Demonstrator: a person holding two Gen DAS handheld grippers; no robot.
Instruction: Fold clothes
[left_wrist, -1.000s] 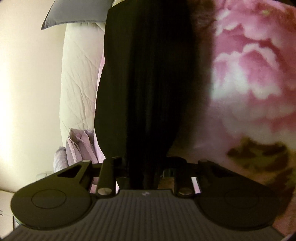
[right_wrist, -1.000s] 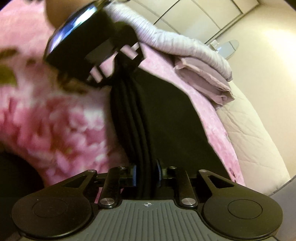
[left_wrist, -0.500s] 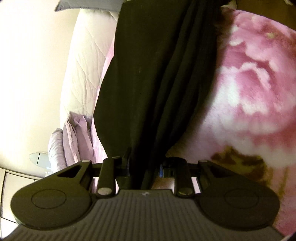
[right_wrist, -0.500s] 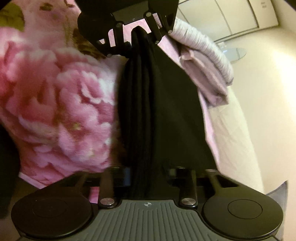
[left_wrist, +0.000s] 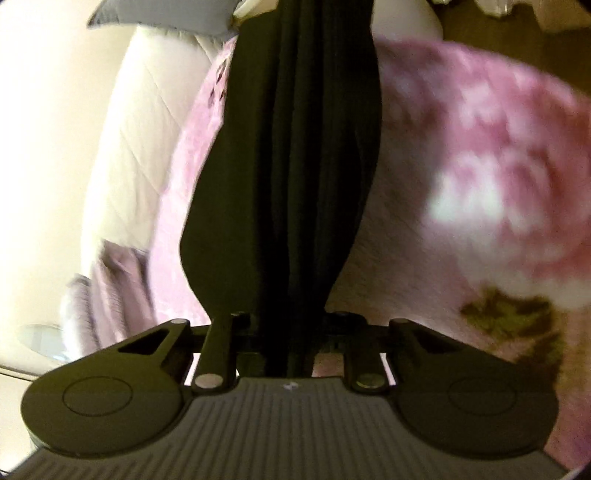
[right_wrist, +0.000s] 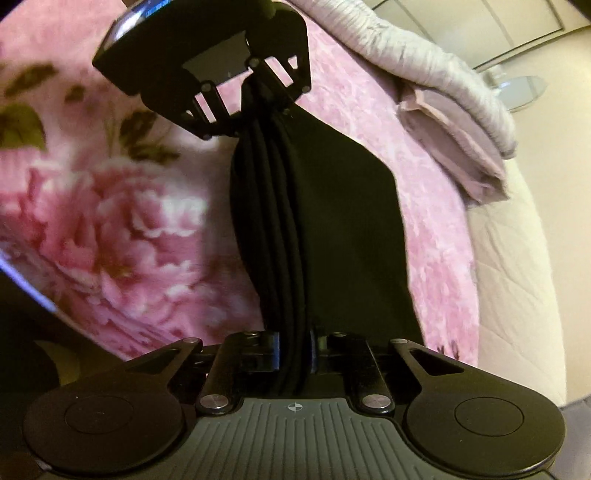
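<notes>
Both grippers, left (left_wrist: 286, 347) and right (right_wrist: 295, 354), are tightening on opposite ends of 1 bunched black garment (right_wrist: 317, 206), stretching it above the pink floral blanket (right_wrist: 103, 221).

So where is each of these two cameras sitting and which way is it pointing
Left wrist: sits on the left tool, looking along it and down at the black garment bunched in its closing jaws, over the pink floral blanket; only that tool's own body shows.
Right wrist: sits on the right tool, whose jaws are closing on the same garment, facing the left tool at the cloth's far end.
Shared: garment, blanket, folded lilac pile.
</notes>
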